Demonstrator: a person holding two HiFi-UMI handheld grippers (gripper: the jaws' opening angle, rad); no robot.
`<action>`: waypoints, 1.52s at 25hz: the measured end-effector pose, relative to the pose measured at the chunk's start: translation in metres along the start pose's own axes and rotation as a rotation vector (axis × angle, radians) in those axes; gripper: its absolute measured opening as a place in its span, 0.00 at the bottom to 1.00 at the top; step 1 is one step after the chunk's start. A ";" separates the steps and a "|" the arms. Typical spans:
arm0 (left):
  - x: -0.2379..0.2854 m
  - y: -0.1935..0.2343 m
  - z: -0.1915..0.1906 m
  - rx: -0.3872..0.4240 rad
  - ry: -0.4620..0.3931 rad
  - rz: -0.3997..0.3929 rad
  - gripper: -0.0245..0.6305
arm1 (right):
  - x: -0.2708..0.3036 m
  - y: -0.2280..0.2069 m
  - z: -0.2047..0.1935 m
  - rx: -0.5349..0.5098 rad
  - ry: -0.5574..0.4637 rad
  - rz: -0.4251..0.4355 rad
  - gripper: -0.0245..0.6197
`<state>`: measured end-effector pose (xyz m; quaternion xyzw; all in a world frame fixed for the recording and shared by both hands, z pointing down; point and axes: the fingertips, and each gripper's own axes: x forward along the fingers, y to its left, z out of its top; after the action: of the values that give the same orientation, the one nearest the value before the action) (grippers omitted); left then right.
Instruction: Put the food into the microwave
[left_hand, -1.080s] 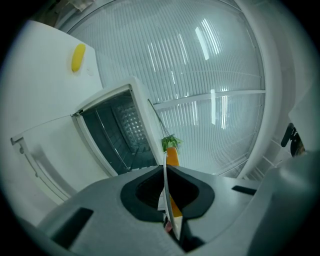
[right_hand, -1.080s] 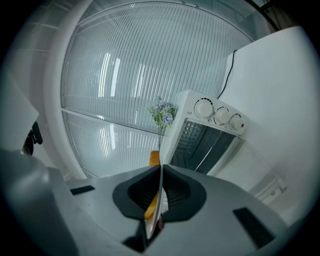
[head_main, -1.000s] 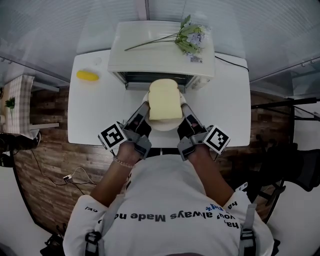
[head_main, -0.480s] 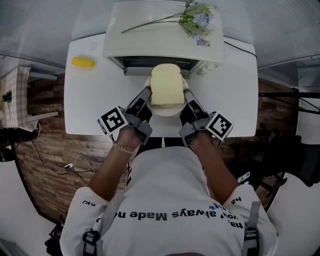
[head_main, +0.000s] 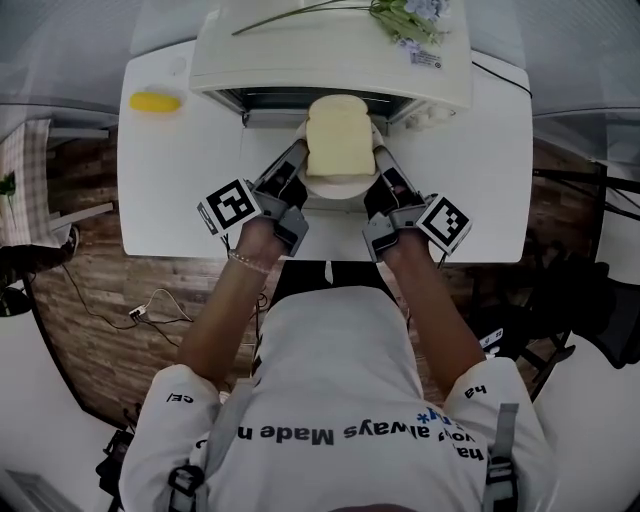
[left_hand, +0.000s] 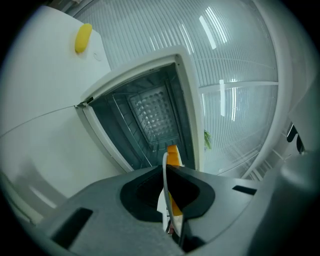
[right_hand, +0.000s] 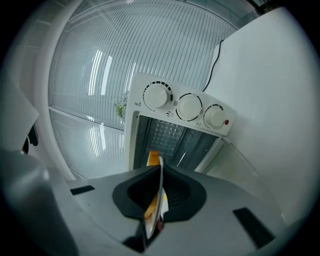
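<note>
White plate (head_main: 337, 188) of bread (head_main: 338, 136), rim clamped by left gripper (head_main: 297, 160) and right gripper (head_main: 381, 163), seemingly at the microwave (head_main: 330, 62) mouth.

White counter (head_main: 170, 190) — yellow fruit-like item (head_main: 155, 101) on its far-left corner. Flower sprig (head_main: 410, 15) over counter's far edge, right side. Black cable (head_main: 497, 73) crossing far-right corner. Wood-plank floor (head_main: 90, 290) left of counter.

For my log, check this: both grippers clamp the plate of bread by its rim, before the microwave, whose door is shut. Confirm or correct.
The microwave is open, not shut: the left gripper view looks straight into its cavity. The rest holds: the left gripper and the right gripper both clamp the rim of the plate with the bread before it.
</note>
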<state>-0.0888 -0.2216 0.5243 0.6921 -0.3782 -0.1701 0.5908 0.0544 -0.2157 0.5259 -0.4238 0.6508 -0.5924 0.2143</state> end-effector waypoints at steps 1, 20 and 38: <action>0.004 0.004 0.001 -0.001 0.004 -0.001 0.06 | 0.003 -0.004 0.001 0.006 -0.002 -0.002 0.07; 0.064 0.068 0.028 0.016 0.027 0.045 0.06 | 0.066 -0.063 0.022 0.074 -0.067 -0.017 0.07; 0.044 0.073 0.021 -0.071 -0.022 0.025 0.18 | 0.084 -0.073 0.033 0.106 -0.117 -0.045 0.07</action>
<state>-0.0983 -0.2690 0.5979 0.6639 -0.3871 -0.1838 0.6129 0.0557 -0.2983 0.6073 -0.4601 0.5952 -0.6049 0.2610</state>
